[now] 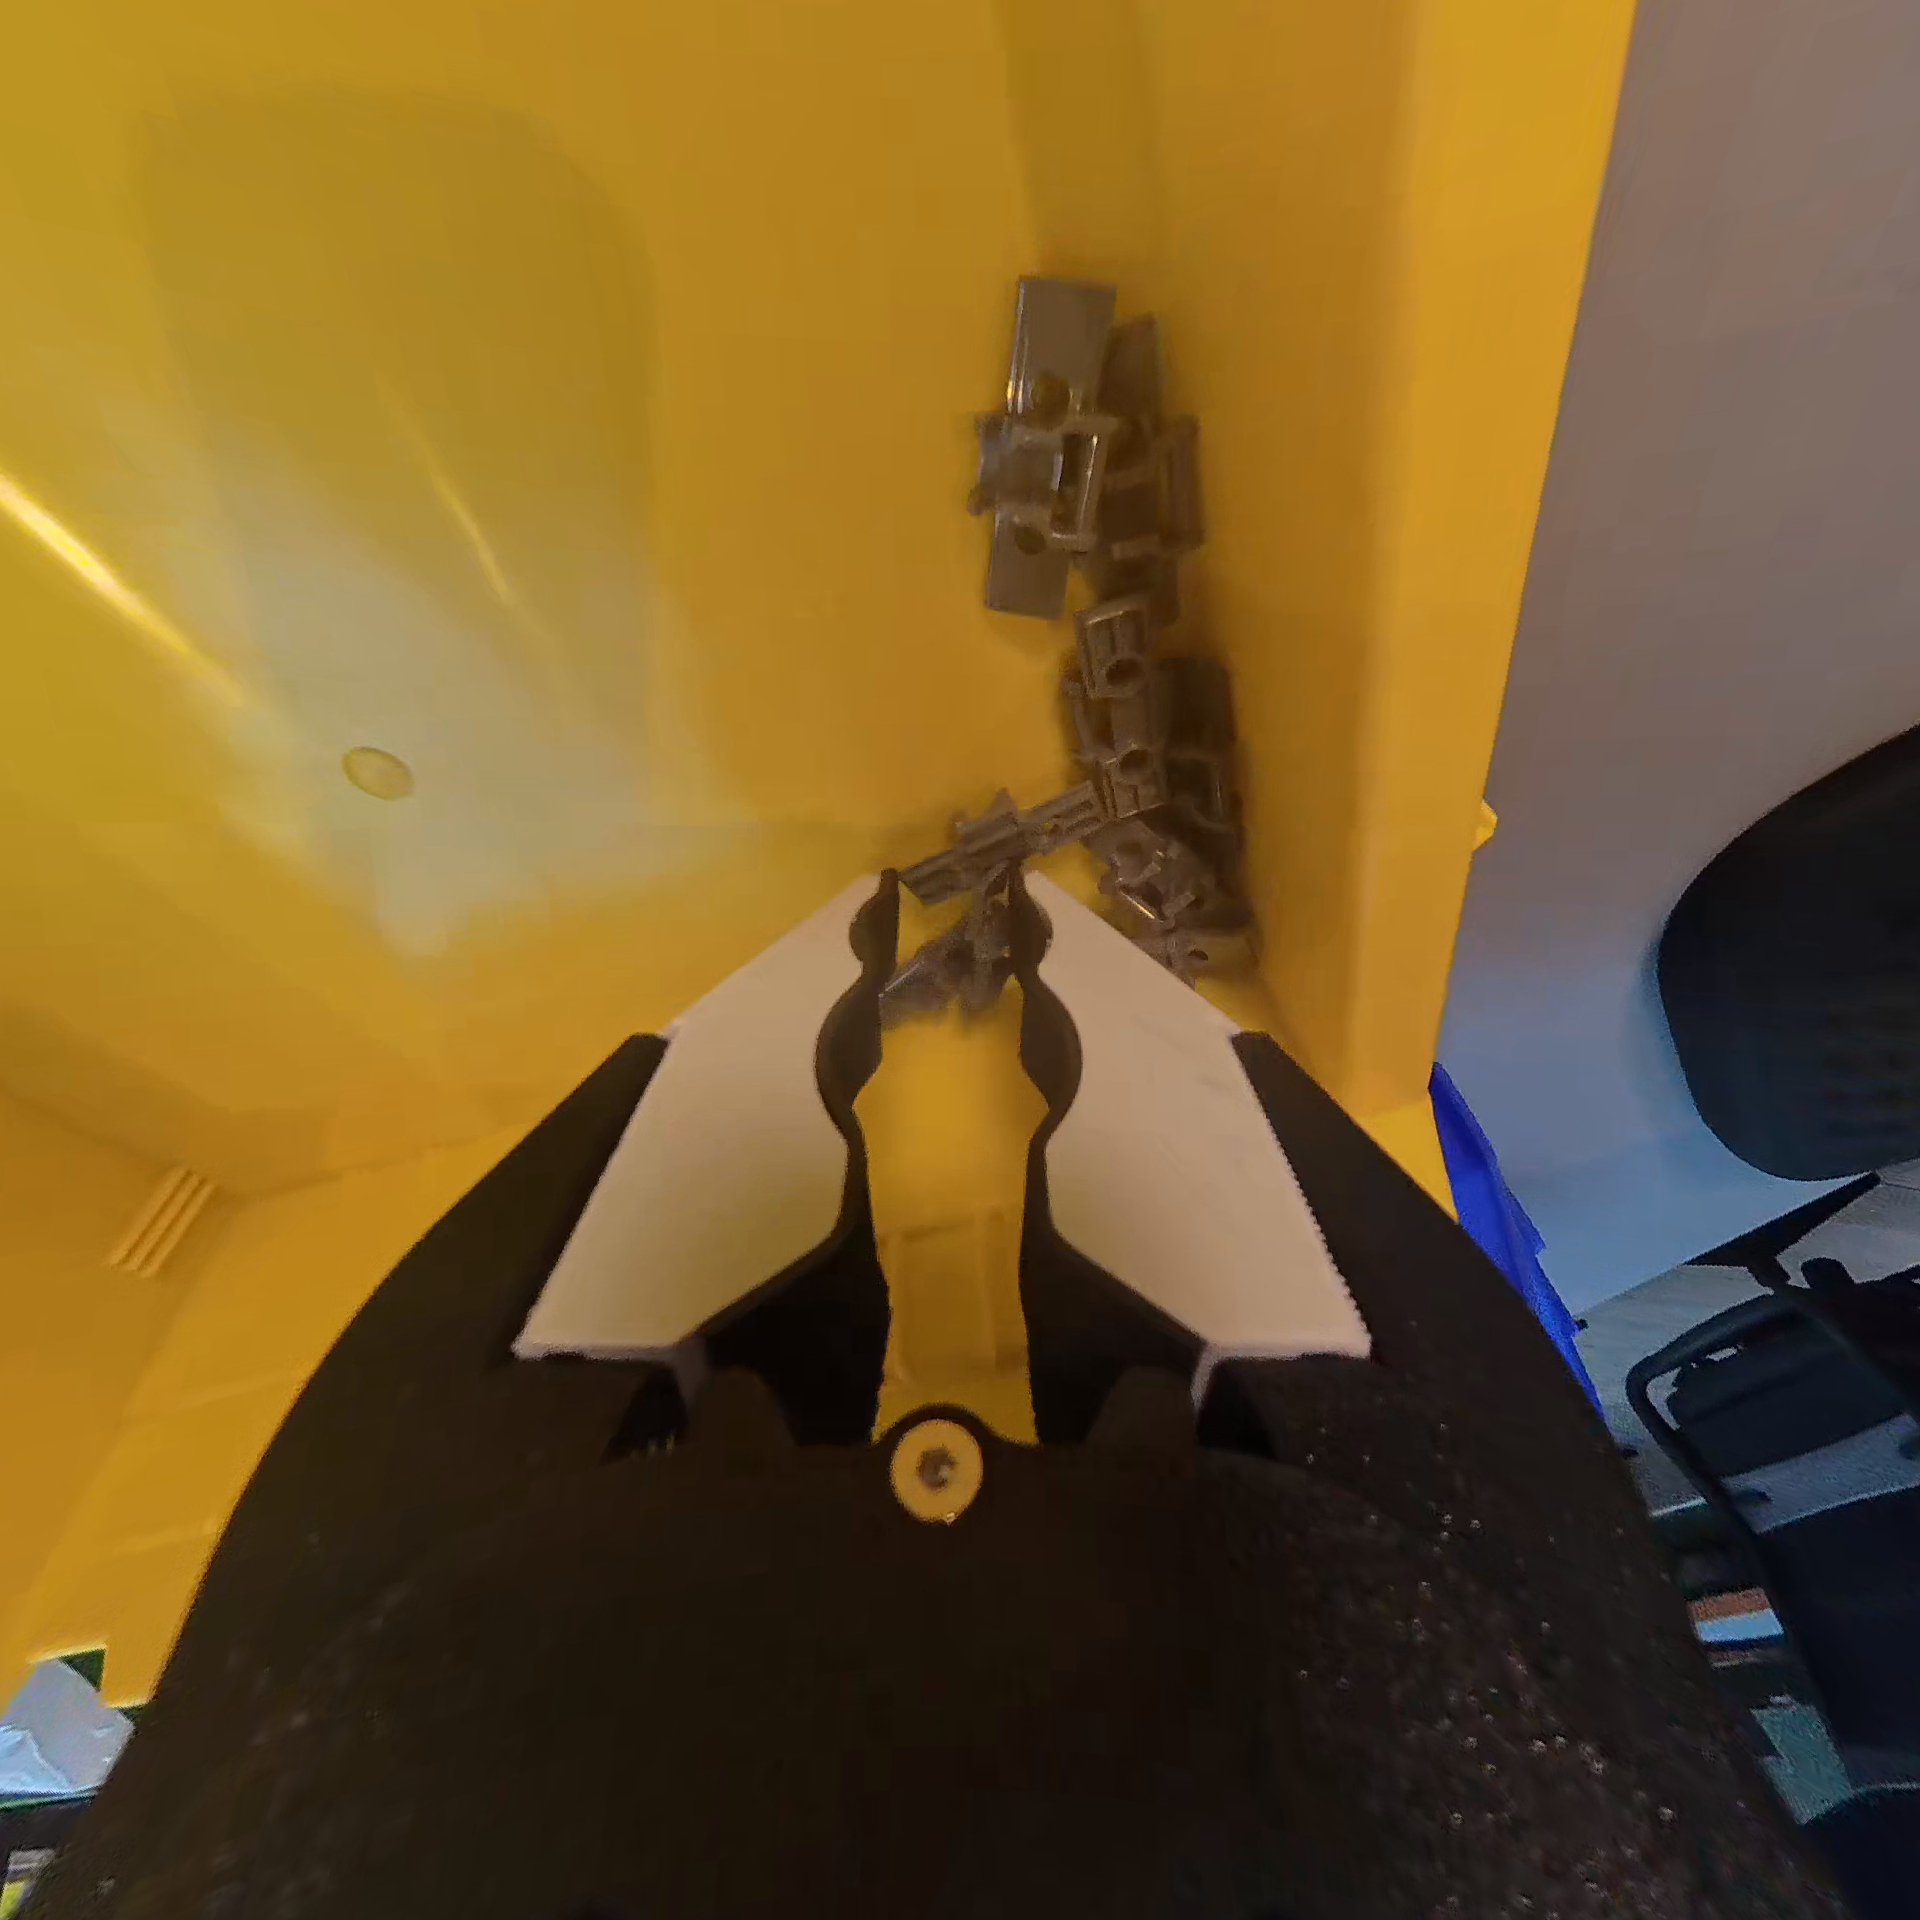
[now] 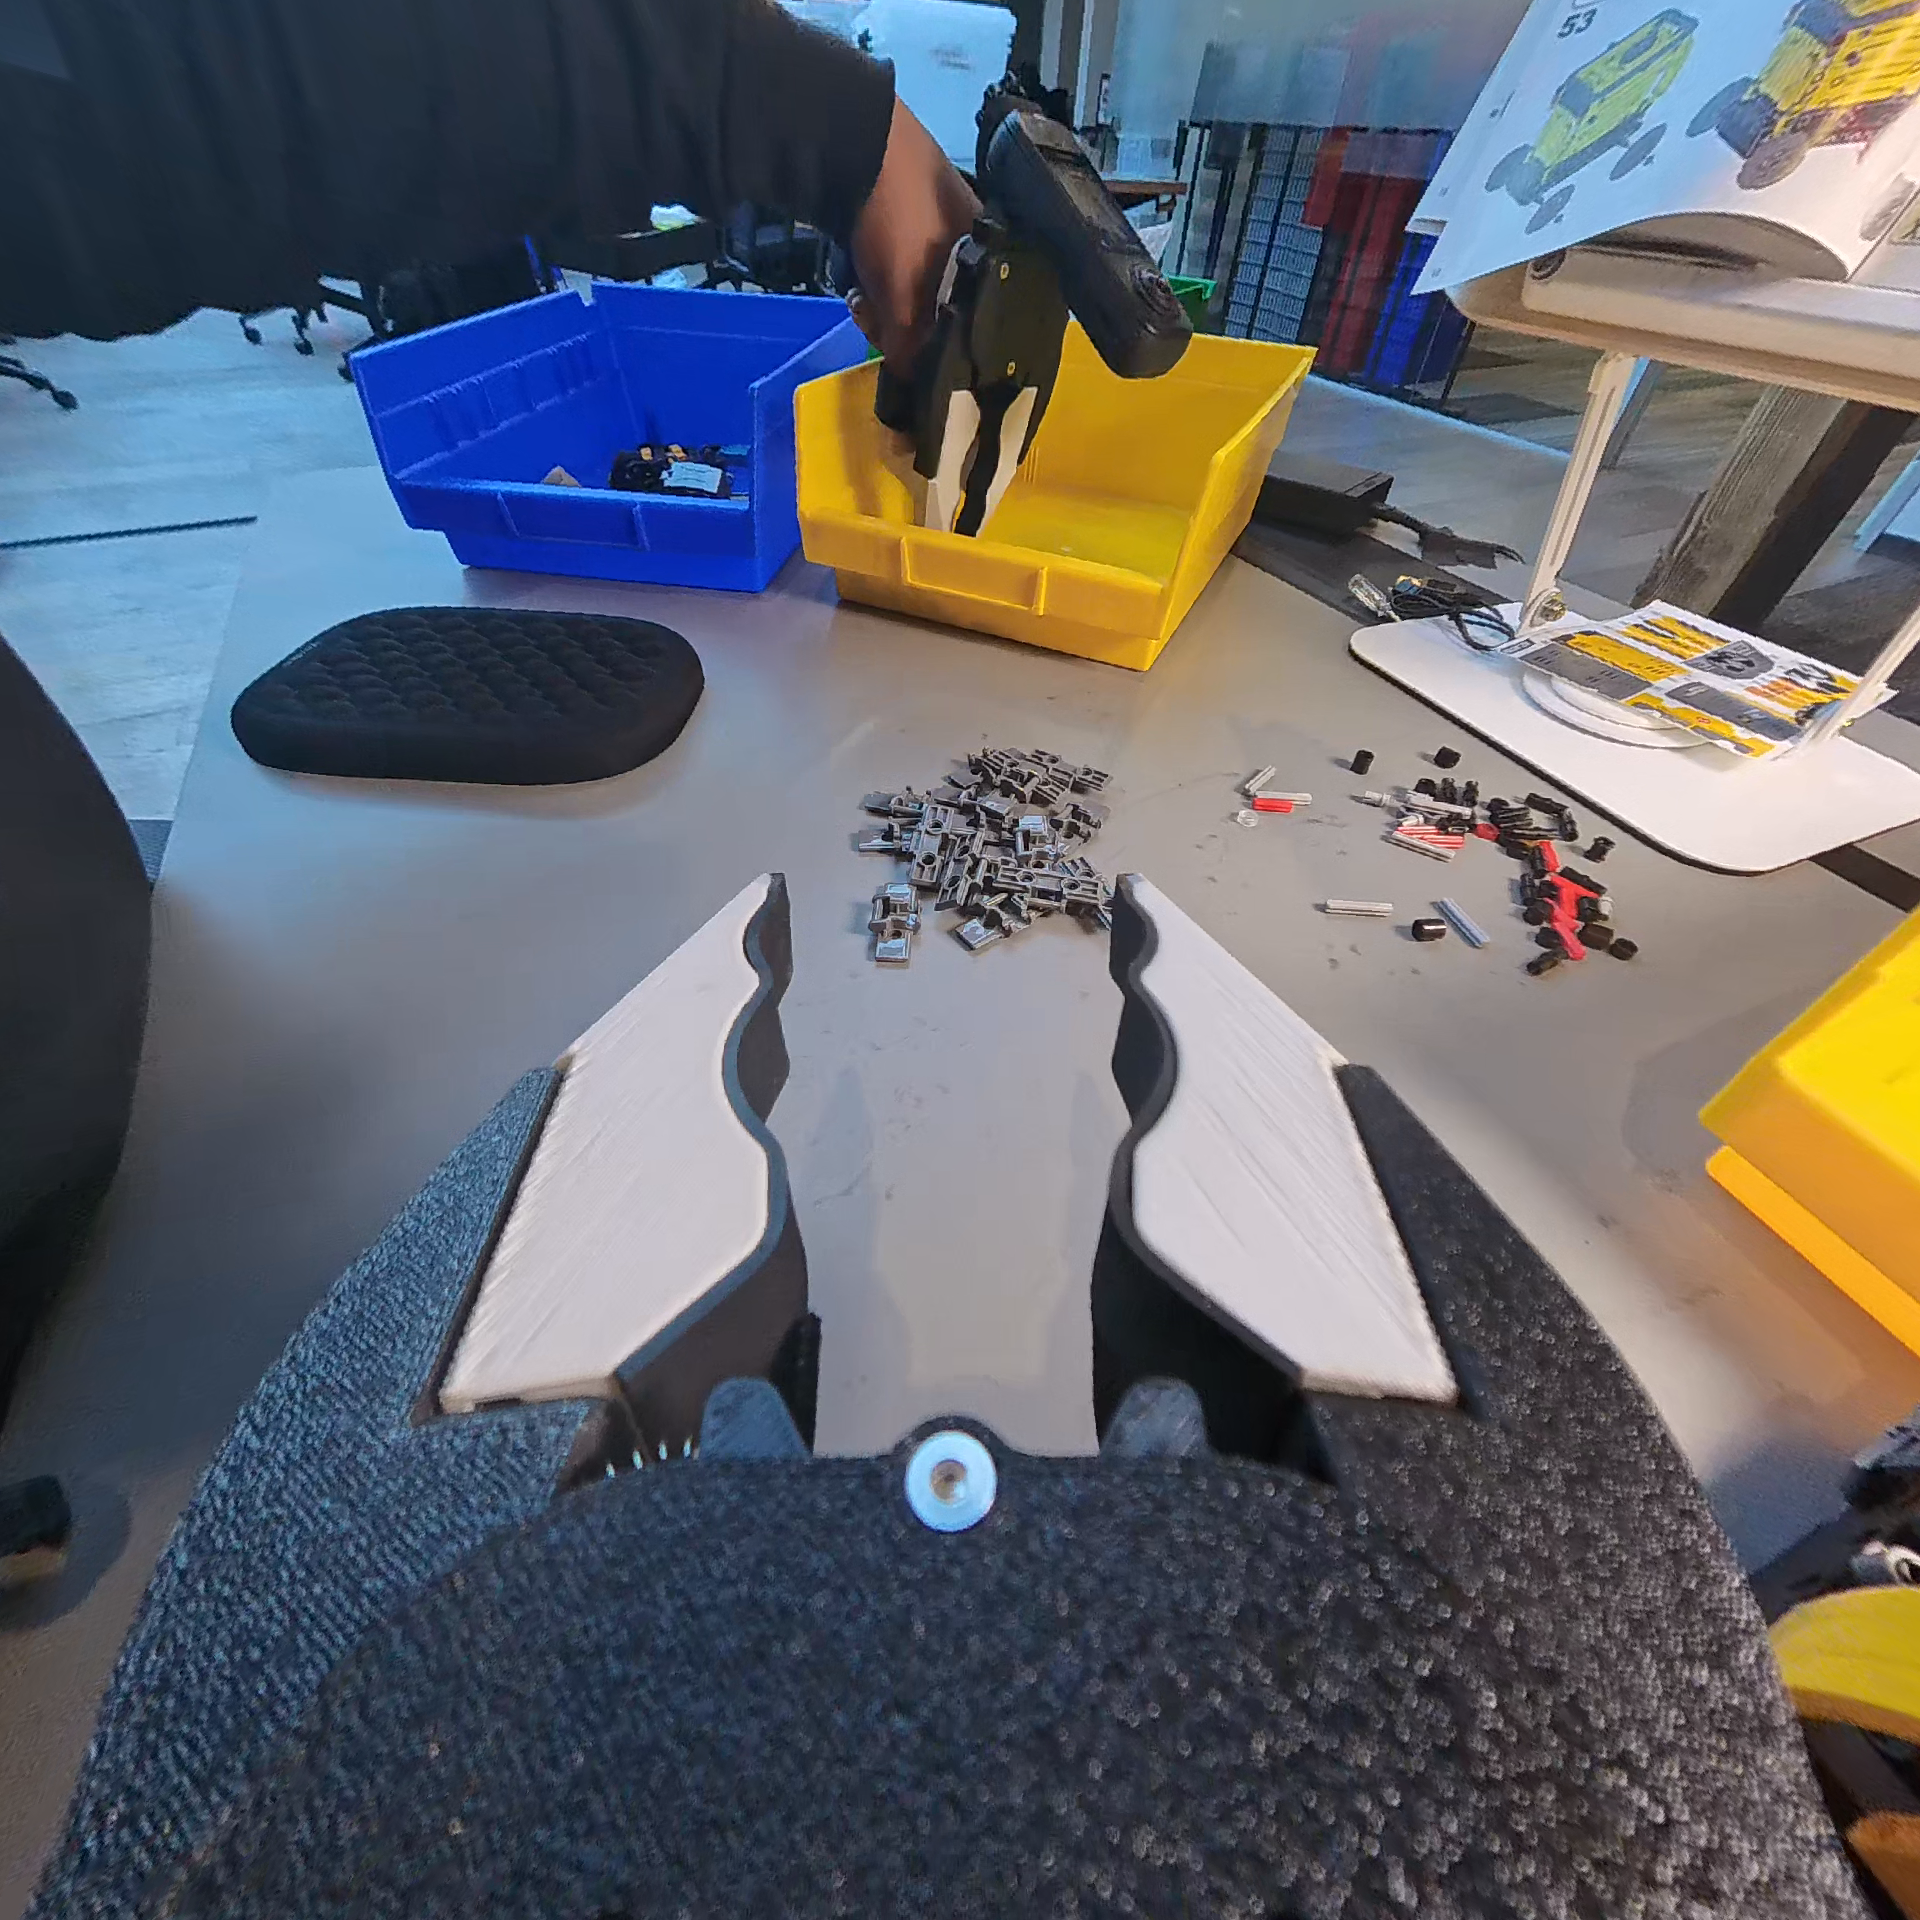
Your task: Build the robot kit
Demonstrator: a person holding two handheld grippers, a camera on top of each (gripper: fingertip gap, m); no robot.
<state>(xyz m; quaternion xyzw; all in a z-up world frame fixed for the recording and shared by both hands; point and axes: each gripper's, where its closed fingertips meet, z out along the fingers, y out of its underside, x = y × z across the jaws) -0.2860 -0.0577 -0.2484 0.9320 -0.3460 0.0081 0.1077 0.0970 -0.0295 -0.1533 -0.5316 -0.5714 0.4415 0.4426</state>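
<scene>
Tabletop (image 2: 436,935): yellow bin (image 2: 1226,457) is the landmark. Left tongs (image 1: 951,899) inside it, narrow, pinching a grey link (image 1: 951,961) near its corner. Links look light, stiff, knobbly; grip across flat sides. Right tongs (image 2: 951,899) wide, empty, before grey pile (image 2: 987,852) below the bin.

Bare grey table (image 2: 520,935) lies open before our right gripper (image 2: 945,894), up to the grey parts heap (image 2: 987,847). Our left gripper (image 1: 951,894) is hemmed in the yellow bin (image 1: 520,416) corner by grey pieces (image 1: 1132,727) lining the wall.
</scene>
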